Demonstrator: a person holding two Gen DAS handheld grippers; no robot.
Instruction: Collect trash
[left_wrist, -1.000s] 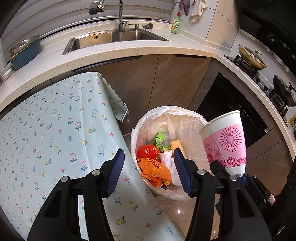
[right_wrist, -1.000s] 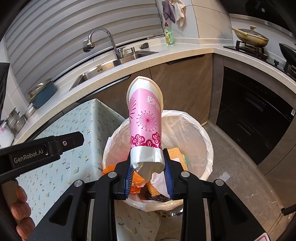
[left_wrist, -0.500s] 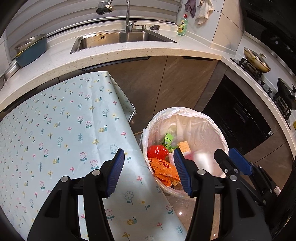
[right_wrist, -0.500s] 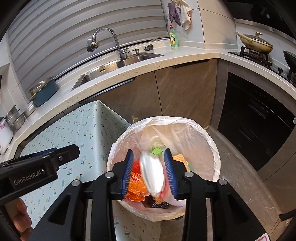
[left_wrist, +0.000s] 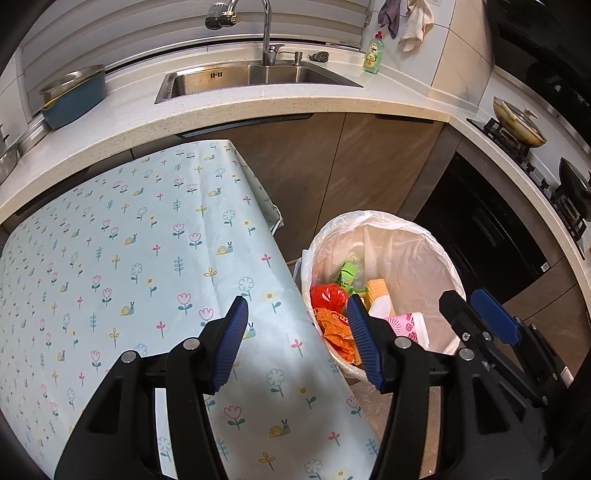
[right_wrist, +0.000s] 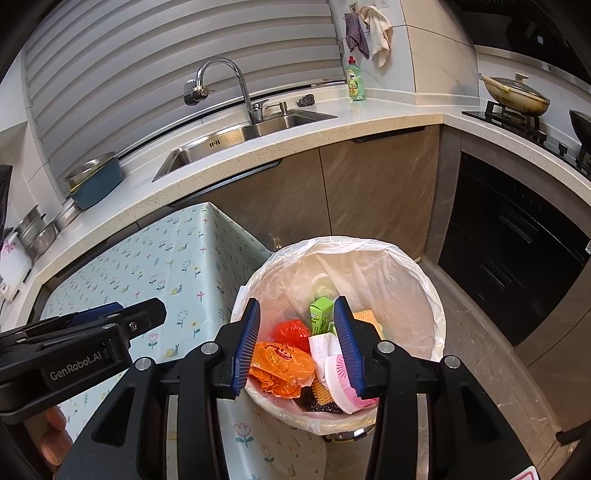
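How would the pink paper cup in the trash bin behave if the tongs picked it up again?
The pink paper cup lies on its side on the trash in the bin. It looks thin-walled and empty, so probably light and easily crushed by a firm squeeze. Being round, it may roll or slip if nudged.

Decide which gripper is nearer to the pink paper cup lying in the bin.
Right. The right gripper hangs open directly over the pink paper cup in the bin; the left gripper sits aside, over the table edge.
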